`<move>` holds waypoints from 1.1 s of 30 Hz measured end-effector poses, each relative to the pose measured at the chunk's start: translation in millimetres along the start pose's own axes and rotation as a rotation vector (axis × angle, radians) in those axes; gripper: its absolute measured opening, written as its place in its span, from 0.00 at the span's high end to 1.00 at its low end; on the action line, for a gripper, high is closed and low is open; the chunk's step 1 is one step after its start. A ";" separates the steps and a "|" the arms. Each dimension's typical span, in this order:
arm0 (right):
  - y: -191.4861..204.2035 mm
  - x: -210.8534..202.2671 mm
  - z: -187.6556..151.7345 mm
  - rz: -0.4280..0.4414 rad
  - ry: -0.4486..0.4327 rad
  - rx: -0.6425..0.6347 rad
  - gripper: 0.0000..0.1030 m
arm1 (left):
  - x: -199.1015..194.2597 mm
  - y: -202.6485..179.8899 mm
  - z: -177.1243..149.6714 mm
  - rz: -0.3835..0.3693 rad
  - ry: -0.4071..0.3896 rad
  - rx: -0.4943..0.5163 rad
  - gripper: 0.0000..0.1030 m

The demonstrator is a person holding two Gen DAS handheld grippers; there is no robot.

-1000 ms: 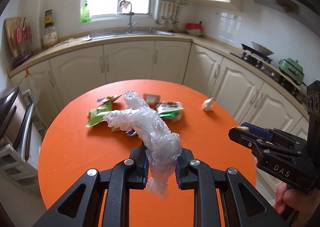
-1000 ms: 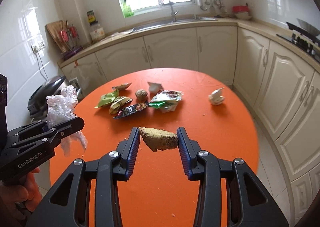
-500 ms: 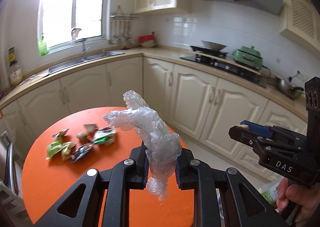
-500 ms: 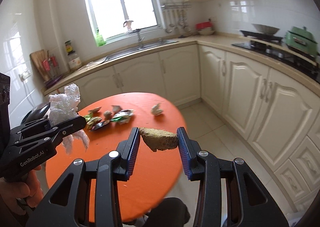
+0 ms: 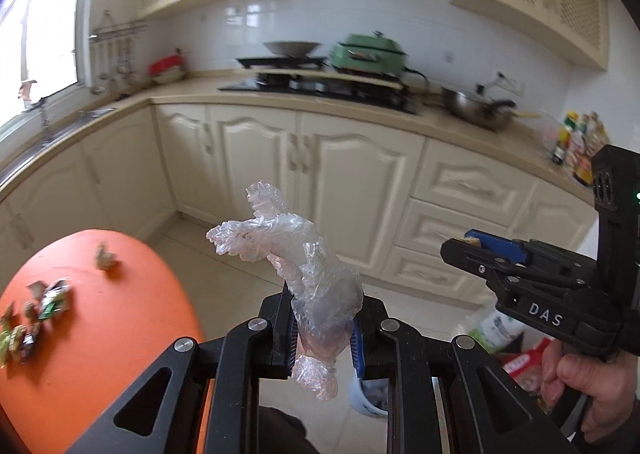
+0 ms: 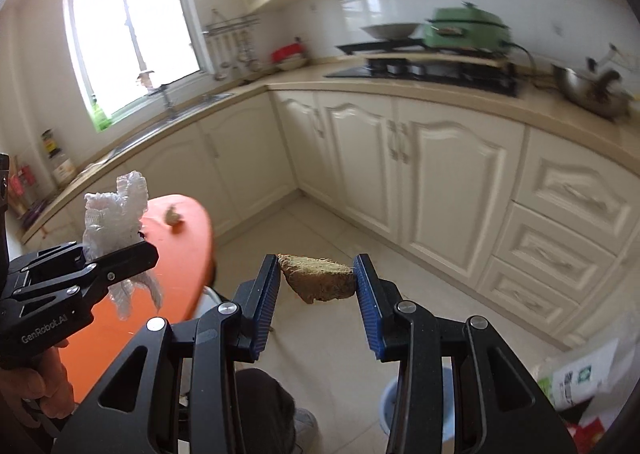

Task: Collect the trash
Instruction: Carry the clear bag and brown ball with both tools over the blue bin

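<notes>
Holding both loads off the round orange tabletop — left gripper has its jaws nearly closed on a crumpled clear plastic glove. Right gripper has its jaws part-open, clamped on a brown fibrous chunk, above the tiled floor. Loose wrappers lie on the tabletop.

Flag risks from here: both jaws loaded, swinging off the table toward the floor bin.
1. The left gripper pinches only the lower part of the crumpled plastic glove; most of it stands free and could slip out.
2. The right gripper holds the brown chunk by its ends, so it may pivot or crumble.
3. The bin is mostly hidden behind the jaws, so a drop could miss onto the floor.
</notes>
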State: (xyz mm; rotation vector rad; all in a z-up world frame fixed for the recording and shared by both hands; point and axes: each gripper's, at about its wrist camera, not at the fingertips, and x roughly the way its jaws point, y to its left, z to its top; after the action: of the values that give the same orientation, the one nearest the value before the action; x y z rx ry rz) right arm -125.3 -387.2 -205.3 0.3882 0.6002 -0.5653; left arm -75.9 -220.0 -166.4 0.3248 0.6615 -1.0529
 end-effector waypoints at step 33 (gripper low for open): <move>-216.9 99.2 -155.8 -0.213 0.349 0.450 0.62 | 389.9 -97.2 14.5 -0.318 0.558 0.068 0.83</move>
State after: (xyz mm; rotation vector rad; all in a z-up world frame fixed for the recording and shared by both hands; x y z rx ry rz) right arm -252.6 -517.2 -424.5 0.8661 0.8565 -0.8492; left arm -28.6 -543.9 -400.0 0.5968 1.2071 -1.3004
